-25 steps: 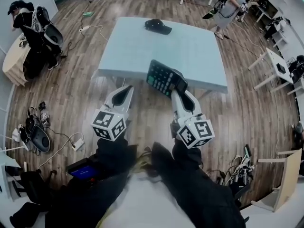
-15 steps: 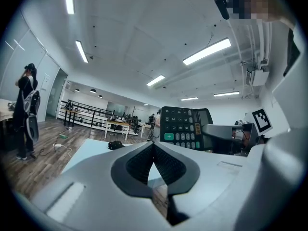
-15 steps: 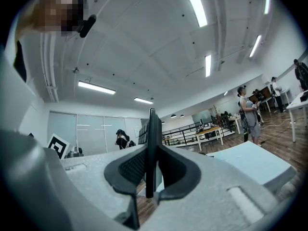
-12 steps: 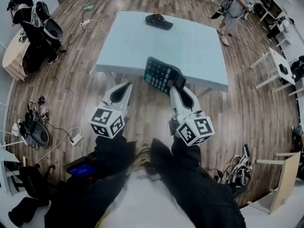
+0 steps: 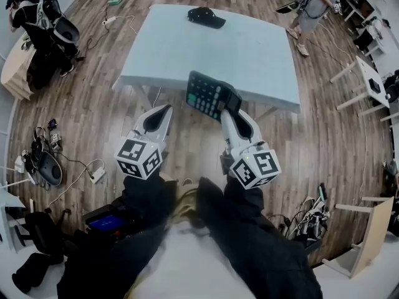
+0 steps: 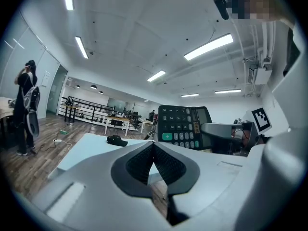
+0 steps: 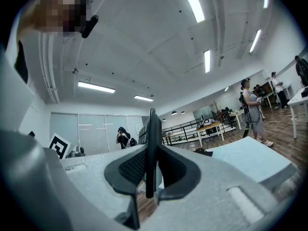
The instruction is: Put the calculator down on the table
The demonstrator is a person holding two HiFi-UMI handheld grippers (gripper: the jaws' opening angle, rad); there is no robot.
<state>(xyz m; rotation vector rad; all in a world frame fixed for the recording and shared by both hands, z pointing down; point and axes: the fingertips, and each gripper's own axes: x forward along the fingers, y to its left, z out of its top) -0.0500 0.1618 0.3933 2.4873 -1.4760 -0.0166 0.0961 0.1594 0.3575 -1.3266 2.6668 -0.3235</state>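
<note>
The black calculator (image 5: pixel 209 94), with a green key, is held tilted in the air over the front edge of the pale blue table (image 5: pixel 187 48). My right gripper (image 5: pixel 231 105) is shut on its near right corner. In the right gripper view the calculator (image 7: pixel 152 124) stands edge-on between the jaws of the right gripper (image 7: pixel 151 146). My left gripper (image 5: pixel 166 109) hovers left of it, short of the table edge, holding nothing. In the left gripper view the left gripper (image 6: pixel 154 143) has its tips together, and the calculator (image 6: pixel 180 126) shows to the right.
A black cap (image 5: pixel 206 17) lies at the table's far side. Cables and a power strip (image 5: pixel 96 175) lie on the wooden floor at left, with more cables (image 5: pixel 312 213) at right. People stand at the far left (image 5: pixel 31 17) and far right (image 5: pixel 315 5).
Both grippers have sunk slightly and edged toward the table, the calculator travelling with the right one. The grip is unchanged.
</note>
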